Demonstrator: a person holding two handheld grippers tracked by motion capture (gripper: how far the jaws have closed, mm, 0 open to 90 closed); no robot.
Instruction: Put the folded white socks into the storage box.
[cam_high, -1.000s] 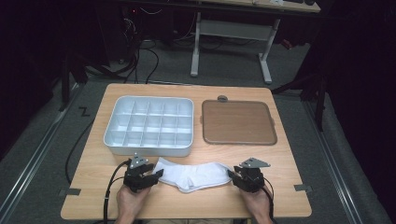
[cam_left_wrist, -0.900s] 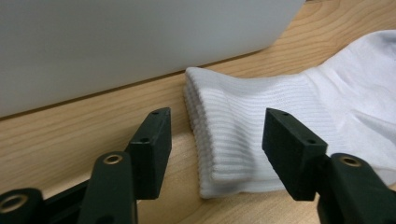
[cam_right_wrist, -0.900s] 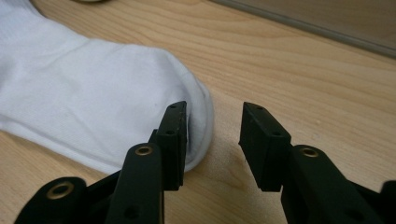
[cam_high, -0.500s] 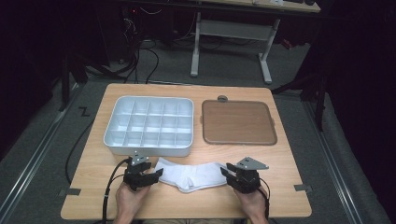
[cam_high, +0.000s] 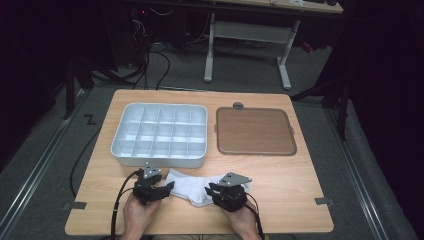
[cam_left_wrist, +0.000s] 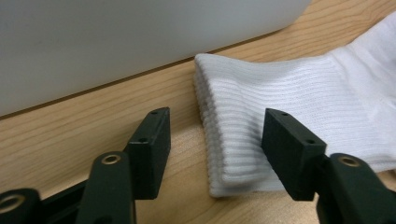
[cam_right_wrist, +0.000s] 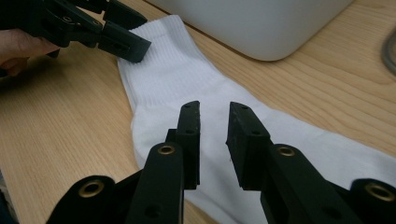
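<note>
Near the front edge of the counter (cam_high: 280, 180), in the high view, a white sock (cam_high: 187, 183) is lying flat between the left tool (cam_high: 161, 190) and the right tool (cam_high: 215, 192), just before the compartment tray (cam_high: 159, 134). Along the left gripper view, the left tool (cam_left_wrist: 212, 140) is standing wide, one jaw over the ribbed cuff (cam_left_wrist: 261, 116), not pinching. Along the right gripper view, the right tool (cam_right_wrist: 214, 122) has just been closing, narrow over the sock's (cam_right_wrist: 187, 79) middle, nothing gripped. Soft, light and limp, it is probably best pinched at the thicker cuff

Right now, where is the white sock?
In the high view, the white sock lies at the table's near edge, between both grippers, just before the grey compartment tray.
</note>
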